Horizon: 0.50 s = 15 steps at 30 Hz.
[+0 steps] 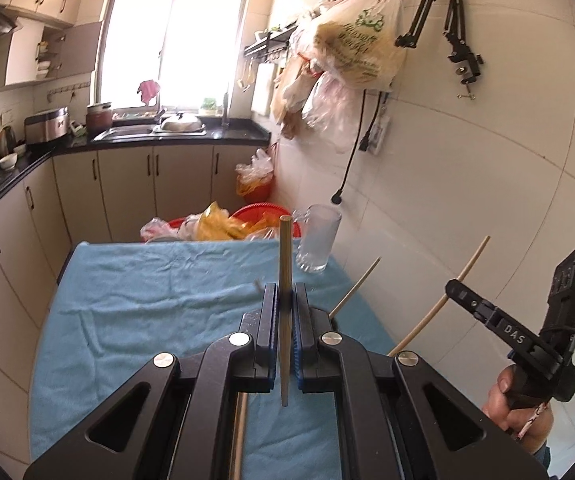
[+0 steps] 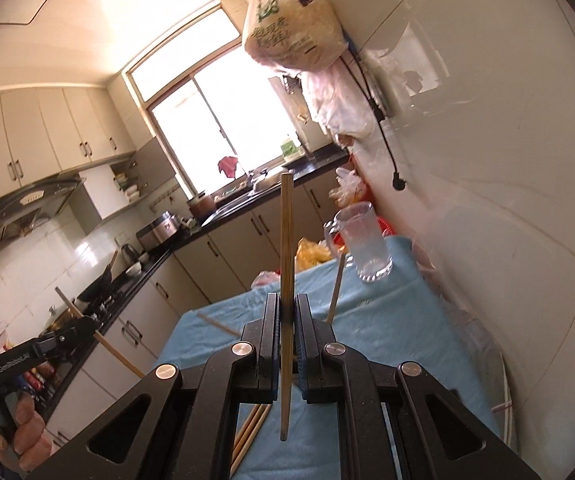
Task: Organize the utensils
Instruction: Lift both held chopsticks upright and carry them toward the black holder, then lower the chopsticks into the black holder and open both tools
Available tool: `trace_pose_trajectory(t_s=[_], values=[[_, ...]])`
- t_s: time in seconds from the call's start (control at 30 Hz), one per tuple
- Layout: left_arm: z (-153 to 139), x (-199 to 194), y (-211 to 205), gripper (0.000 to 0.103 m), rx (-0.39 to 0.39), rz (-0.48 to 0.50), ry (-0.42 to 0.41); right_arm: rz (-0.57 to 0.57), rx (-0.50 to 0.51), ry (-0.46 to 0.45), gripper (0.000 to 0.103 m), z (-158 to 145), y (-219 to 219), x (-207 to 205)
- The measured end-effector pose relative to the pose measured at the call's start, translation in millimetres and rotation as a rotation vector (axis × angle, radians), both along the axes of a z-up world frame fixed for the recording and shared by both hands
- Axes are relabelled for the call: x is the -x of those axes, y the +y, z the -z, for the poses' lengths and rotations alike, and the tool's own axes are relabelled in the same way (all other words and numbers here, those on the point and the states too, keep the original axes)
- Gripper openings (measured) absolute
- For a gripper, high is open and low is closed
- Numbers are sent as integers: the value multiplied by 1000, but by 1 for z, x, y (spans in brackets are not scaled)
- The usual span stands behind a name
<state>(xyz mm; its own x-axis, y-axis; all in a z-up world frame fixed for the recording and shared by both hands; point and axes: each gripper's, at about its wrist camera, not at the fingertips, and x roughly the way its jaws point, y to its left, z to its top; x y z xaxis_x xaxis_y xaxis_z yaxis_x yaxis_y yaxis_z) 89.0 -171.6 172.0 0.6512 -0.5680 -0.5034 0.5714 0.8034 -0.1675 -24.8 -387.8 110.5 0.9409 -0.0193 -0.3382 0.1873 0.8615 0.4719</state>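
My left gripper (image 1: 285, 300) is shut on a wooden chopstick (image 1: 285, 256) that stands upright between its fingers, above the blue towel (image 1: 147, 280). My right gripper (image 2: 286, 312) is shut on another upright chopstick (image 2: 286, 232); from the left wrist view it shows at the right (image 1: 459, 286) with its chopstick (image 1: 443, 300) slanting. A clear glass mug (image 1: 319, 240) stands at the towel's far right corner, also in the right wrist view (image 2: 363, 240). Loose chopsticks lie on the towel (image 2: 251, 428), and one (image 1: 353, 290) slants beside my left gripper.
A white tiled wall (image 1: 467, 180) runs along the right of the table. A red basin with plastic bags (image 1: 239, 224) sits behind the table. Kitchen cabinets and a black counter (image 1: 147, 136) lie beyond. Bags (image 1: 351, 52) hang from wall hooks.
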Motion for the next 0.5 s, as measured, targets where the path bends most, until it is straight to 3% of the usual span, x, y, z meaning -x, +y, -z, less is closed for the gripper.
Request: trace_pose_trajectory(t_s=[0.3, 0.5], values=[[-23, -22, -41, 6, 30, 13, -33, 46, -7, -47, 7, -22, -20, -22], [-19, -45, -66, 6, 25, 18, -35, 72, -1, -47, 7, -21, -30, -44]])
